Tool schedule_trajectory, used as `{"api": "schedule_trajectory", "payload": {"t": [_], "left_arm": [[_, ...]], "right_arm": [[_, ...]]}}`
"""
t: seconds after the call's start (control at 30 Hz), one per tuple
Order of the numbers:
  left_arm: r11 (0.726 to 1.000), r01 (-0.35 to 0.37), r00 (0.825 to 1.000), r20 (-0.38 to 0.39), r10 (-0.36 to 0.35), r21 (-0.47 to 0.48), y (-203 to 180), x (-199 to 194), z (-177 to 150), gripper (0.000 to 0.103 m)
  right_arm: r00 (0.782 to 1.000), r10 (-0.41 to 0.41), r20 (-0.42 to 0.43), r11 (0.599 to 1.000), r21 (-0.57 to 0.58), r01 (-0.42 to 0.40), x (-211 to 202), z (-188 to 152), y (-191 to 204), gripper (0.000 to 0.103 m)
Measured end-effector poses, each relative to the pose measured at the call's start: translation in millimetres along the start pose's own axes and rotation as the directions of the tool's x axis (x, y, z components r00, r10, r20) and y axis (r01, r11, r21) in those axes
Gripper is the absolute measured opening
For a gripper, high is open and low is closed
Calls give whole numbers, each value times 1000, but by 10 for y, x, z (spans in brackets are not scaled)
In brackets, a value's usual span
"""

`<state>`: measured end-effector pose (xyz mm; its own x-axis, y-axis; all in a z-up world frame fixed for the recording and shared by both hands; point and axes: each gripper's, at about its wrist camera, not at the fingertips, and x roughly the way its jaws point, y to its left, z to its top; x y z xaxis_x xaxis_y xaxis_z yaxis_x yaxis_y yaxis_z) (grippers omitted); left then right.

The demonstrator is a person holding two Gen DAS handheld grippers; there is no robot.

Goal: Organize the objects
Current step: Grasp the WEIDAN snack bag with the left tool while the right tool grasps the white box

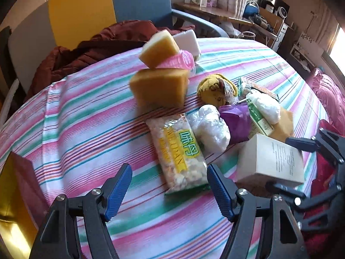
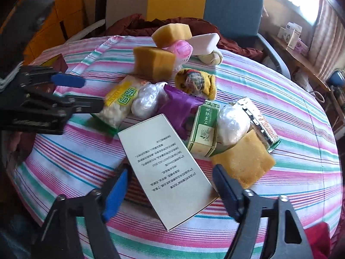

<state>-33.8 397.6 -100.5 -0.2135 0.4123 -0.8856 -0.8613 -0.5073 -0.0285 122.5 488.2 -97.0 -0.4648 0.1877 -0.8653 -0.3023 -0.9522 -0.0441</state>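
A heap of small goods lies on the striped tablecloth [image 1: 86, 112]. My left gripper [image 1: 169, 168] is open. The near end of a snack packet [image 1: 179, 151] with a yellow and green label lies between its blue pads [image 1: 118, 192], close to the right one and apart from the left. My right gripper [image 2: 171, 169] is open around a white printed box [image 2: 166, 168]. The box's corner meets the right pad, and cloth shows beside the left pad. Behind lie a purple packet [image 2: 179, 105], a green carton [image 2: 204, 127], wrapped white bundles [image 2: 148, 101] and brown sponges [image 2: 154, 62].
A pink plastic piece [image 1: 179, 60] and a white block [image 1: 187, 41] top the far sponges. A dark red jacket [image 1: 97, 51] hangs over the chair [image 1: 140, 0] behind the table. A dark red box [image 1: 25, 177] sits at the table's left edge.
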Motion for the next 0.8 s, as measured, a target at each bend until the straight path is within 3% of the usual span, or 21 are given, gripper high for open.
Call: {"api": "schedule_trajectory", "payload": {"t": [0.23, 0.3, 0.37, 0.4, 0.8], "left_arm": [[1000, -12, 999, -53, 12, 16, -37, 344, 94, 72], [1000, 0, 999, -47, -1, -4, -5, 396, 94, 67], [999, -13, 1000, -22, 13, -30, 53, 359, 59, 50], [999, -15, 1000, -19, 14, -42, 80, 338, 41, 49], [983, -17, 998, 58, 28, -180, 356, -174, -478, 43]], "right_arm": [[1000, 21, -4, 1000, -21, -21, 0, 19, 68, 57], [1000, 20, -5, 999, -27, -21, -3, 13, 105, 51], [1000, 9, -3, 999, -40, -9, -14, 17, 143, 50], [1000, 7, -2, 999, -44, -7, -21, 20, 160, 50], [996, -26, 83, 991, -126, 36, -292, 78, 599, 50]]}}
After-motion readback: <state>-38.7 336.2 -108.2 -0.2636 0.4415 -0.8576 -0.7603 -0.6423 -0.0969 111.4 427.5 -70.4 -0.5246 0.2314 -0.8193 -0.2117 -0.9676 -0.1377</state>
